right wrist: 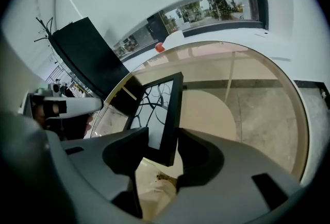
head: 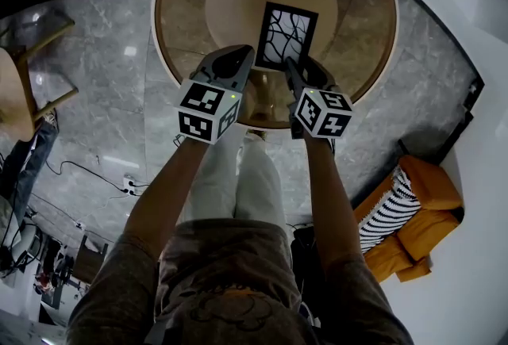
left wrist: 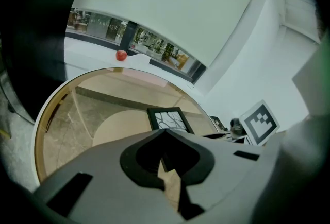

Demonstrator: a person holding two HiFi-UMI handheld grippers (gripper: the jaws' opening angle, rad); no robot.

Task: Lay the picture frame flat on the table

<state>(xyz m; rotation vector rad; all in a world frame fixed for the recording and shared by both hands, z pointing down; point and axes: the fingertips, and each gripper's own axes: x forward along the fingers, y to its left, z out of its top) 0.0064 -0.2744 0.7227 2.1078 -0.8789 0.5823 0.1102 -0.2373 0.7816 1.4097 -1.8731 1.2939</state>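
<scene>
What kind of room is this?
Probably a lounge or living room: there's a round glass table, an orange sofa with a striped cushion, and a shiny marble floor.

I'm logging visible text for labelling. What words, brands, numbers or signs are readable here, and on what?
No text is readable.
left marker cube, right marker cube: black-and-white square codes, no letters.
picture frame: abstract black lines, no writing.
shirt print: too dark and blurred to read.
distant shopfronts: too small to read.
</scene>
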